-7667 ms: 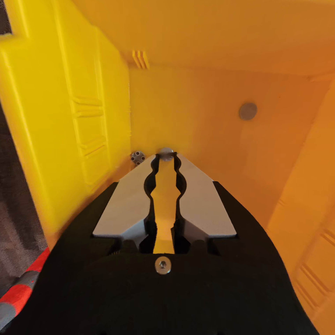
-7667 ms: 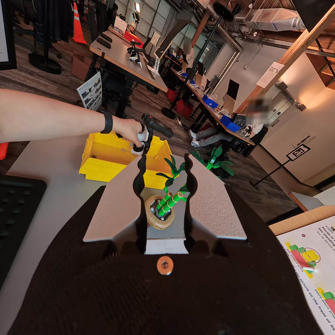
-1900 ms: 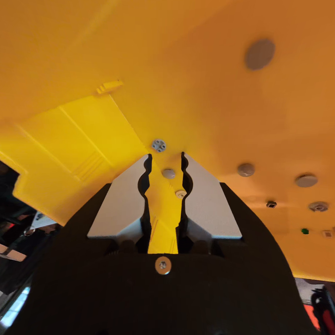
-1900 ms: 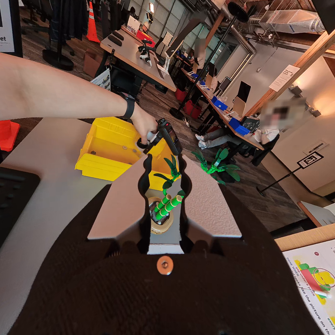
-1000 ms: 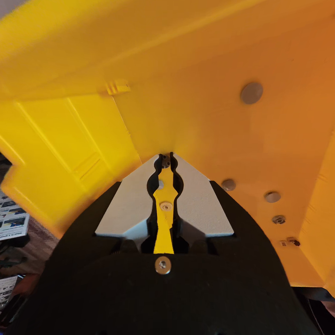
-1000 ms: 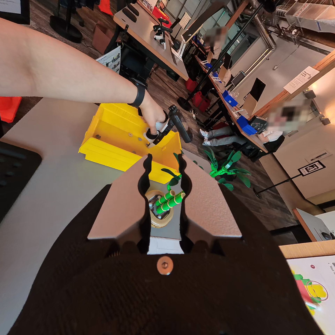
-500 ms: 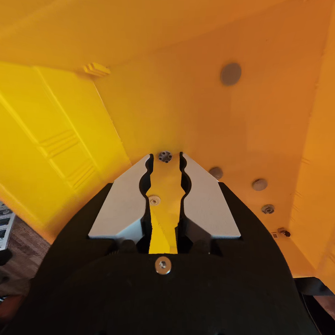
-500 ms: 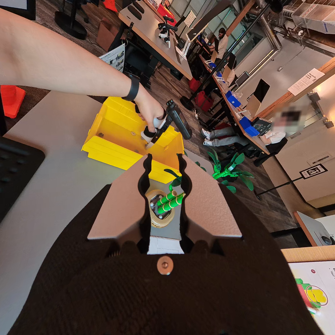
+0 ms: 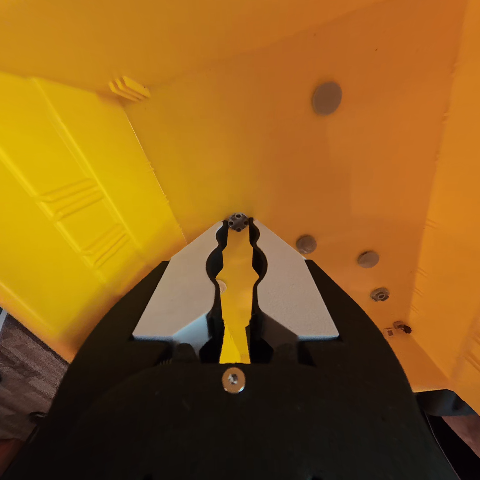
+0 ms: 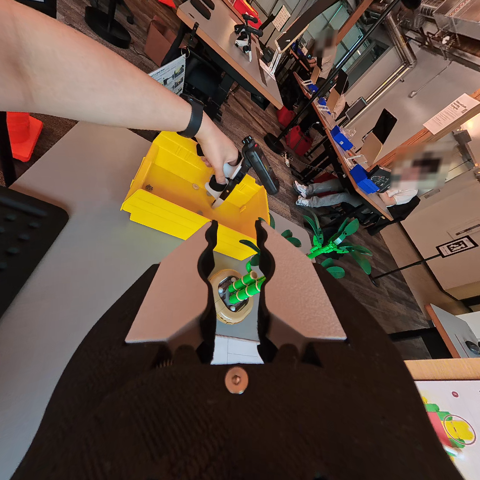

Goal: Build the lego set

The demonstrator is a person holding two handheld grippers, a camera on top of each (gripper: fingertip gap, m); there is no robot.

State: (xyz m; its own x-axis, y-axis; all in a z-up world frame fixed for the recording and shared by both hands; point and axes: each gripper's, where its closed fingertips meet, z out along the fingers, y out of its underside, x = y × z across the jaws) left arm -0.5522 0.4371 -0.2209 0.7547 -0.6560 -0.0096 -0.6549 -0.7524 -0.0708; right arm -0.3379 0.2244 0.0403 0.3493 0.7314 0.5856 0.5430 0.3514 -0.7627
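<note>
In the left wrist view my left gripper (image 9: 237,222) is deep in the yellow bin (image 9: 78,207). Its tips press on both sides of a small grey round piece with holes (image 9: 237,225), which lies on the bin floor. In the right wrist view my right gripper (image 10: 235,226) is open and empty. It is held above a tan round pot (image 10: 228,315) with green bamboo stalks (image 10: 245,287) on the grey table (image 10: 91,259). The left gripper (image 10: 217,201) also shows there, held by a hand inside the bin (image 10: 166,215).
Loose in the bin are grey discs (image 9: 326,98) (image 9: 306,244) (image 9: 368,259), a studded round piece (image 9: 379,294) and a tan round piece (image 9: 222,287). Green leaf parts (image 10: 335,248) lie past the pot. An instruction sheet (image 10: 454,428) is at right and a black pad (image 10: 20,246) at left. Across from one pair of fingers to the other is roughly 40 cm.
My left gripper opened, moved forward to the grey holed piece and closed its tips on it. My right gripper stayed open and tilted further down over the pot.
</note>
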